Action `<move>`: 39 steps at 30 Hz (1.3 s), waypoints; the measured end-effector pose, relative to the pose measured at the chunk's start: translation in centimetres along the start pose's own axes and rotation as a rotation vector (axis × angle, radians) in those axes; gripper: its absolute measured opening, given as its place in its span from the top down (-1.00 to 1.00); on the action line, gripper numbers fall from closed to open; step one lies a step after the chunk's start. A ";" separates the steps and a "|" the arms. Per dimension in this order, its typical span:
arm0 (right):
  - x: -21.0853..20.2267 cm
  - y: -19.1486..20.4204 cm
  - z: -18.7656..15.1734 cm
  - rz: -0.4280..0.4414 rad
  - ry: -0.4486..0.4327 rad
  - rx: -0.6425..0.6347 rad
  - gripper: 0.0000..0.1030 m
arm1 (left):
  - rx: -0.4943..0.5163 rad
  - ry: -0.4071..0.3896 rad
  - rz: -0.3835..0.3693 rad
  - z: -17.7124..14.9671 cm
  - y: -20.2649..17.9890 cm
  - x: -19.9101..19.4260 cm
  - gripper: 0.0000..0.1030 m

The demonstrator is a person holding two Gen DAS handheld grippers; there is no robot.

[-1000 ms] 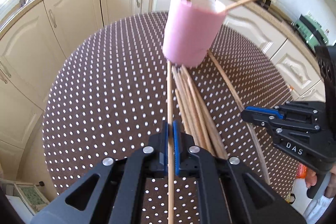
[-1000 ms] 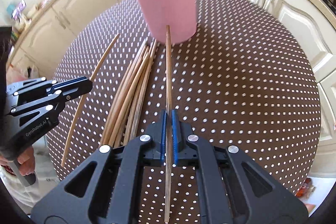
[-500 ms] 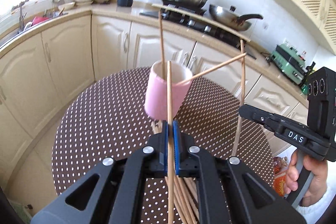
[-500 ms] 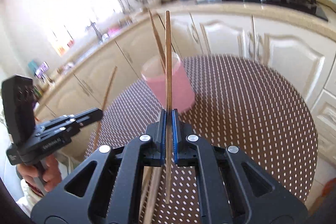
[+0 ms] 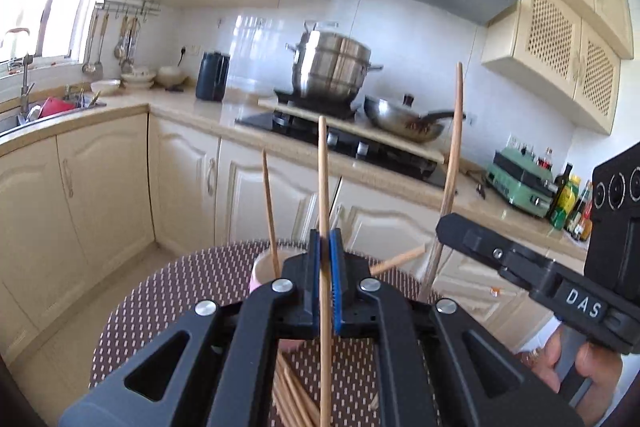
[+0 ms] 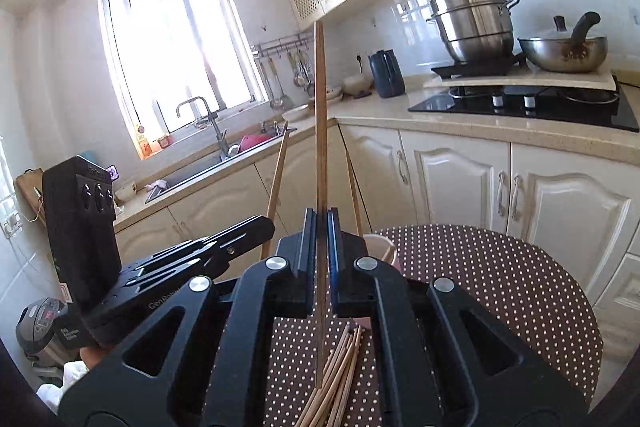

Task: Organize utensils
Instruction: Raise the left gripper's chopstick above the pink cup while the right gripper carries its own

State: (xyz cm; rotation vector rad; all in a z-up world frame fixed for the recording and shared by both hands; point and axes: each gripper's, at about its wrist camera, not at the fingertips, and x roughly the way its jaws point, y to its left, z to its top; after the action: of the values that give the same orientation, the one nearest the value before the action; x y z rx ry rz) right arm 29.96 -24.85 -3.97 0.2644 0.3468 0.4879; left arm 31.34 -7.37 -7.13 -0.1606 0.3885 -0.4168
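My left gripper (image 5: 325, 251) is shut on a wooden chopstick (image 5: 323, 179) and holds it upright above the table. My right gripper (image 6: 319, 227) is shut on another chopstick (image 6: 319, 115), also upright. The pink cup (image 5: 264, 269) stands just beyond the left fingers with chopsticks sticking out of it; its rim also shows in the right wrist view (image 6: 380, 247). A bundle of loose chopsticks (image 6: 336, 371) lies on the dotted table under both grippers. Each gripper shows in the other's view, the right one (image 5: 452, 227) and the left one (image 6: 256, 227).
The round table has a brown cloth with white dots (image 6: 500, 291). Cream cabinets (image 5: 100, 195) ring it. On the counter stand a steel pot (image 5: 332, 67), a wok (image 5: 404, 123) and a dark kettle (image 5: 212, 75). A sink (image 6: 208, 163) sits under the window.
Both grippers have tilted up from pointing down at the table to nearly level, raising their chopsticks upright. The cup has dropped low in both views.
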 end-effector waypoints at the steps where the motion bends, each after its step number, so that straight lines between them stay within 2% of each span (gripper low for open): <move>1: 0.5 -0.1 0.4 -0.008 -0.017 -0.008 0.89 | -0.004 -0.022 0.003 0.4 0.0 0.3 0.90; 11: 3.6 0.3 3.1 -0.055 -0.160 -0.075 0.89 | -0.018 -0.260 0.049 3.9 0.5 3.8 0.90; 18: 5.8 0.0 2.8 -0.084 -0.184 -0.121 0.89 | -0.040 -0.370 0.090 4.3 1.3 5.9 0.90; 24: 7.0 -0.9 1.4 -0.089 -0.166 -0.121 0.89 | -0.038 -0.377 0.119 3.0 2.0 7.7 0.90; 33: 7.9 -0.5 -0.7 -0.081 -0.108 -0.163 0.89 | -0.041 -0.260 0.102 0.2 3.5 8.7 0.90; 35: 7.8 -0.4 -1.1 -0.101 -0.109 -0.180 0.88 | -0.038 -0.228 0.103 -0.3 3.7 8.7 0.90; 39: 7.6 0.0 -1.5 -0.103 -0.097 -0.201 0.88 | -0.026 -0.201 0.109 -0.9 3.9 8.3 0.89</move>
State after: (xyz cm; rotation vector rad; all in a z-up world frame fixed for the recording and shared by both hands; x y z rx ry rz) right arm 35.65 -20.81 -7.27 0.0745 0.2134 0.4035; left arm 39.41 -7.46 -11.59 -0.2037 0.2040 -0.2852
